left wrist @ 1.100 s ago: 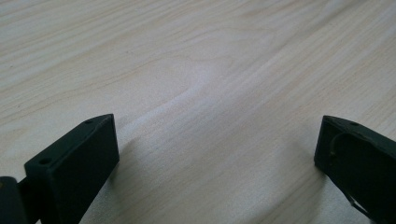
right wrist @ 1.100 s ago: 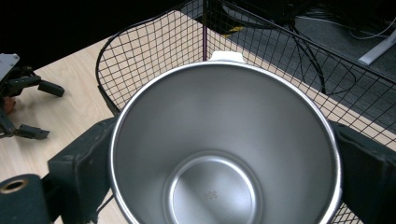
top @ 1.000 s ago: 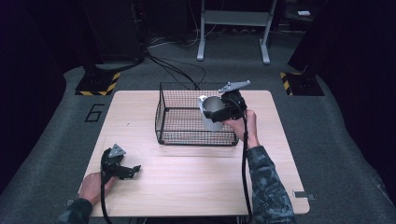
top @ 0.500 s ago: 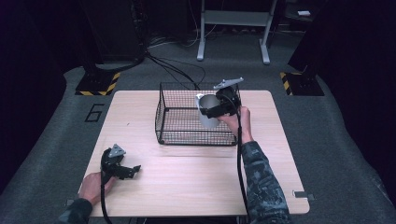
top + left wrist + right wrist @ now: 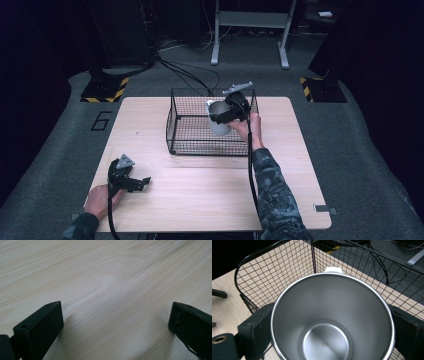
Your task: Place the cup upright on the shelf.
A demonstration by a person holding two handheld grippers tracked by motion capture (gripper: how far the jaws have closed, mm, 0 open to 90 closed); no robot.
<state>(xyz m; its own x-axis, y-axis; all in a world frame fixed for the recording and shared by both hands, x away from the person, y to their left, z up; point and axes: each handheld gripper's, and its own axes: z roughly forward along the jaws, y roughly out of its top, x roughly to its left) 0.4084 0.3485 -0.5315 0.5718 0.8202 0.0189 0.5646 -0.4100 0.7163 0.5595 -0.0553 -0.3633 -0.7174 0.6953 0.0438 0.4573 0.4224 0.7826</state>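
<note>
A steel cup (image 5: 218, 120) with a white handle tab hangs over the black wire basket (image 5: 185, 125), held by my right gripper (image 5: 226, 116), which is shut on its sides. In the right gripper view the cup's (image 5: 332, 320) open mouth faces the camera, the black jaws press on both sides, and the basket's (image 5: 274, 267) mesh lies behind. My left gripper (image 5: 141, 182) rests on the table near the front left corner. Its fingers (image 5: 40, 327) stand wide apart above bare wood.
The wooden table (image 5: 210, 195) has the basket at its back middle. Beyond the far edge lie cables (image 5: 190, 75) on grey carpet, a metal stand (image 5: 250, 35) and yellow-black striped bases (image 5: 105, 90).
My right gripper has carried the cup leftward and slightly down, from above the basket's right rim to over its inside. The left gripper has stayed still.
</note>
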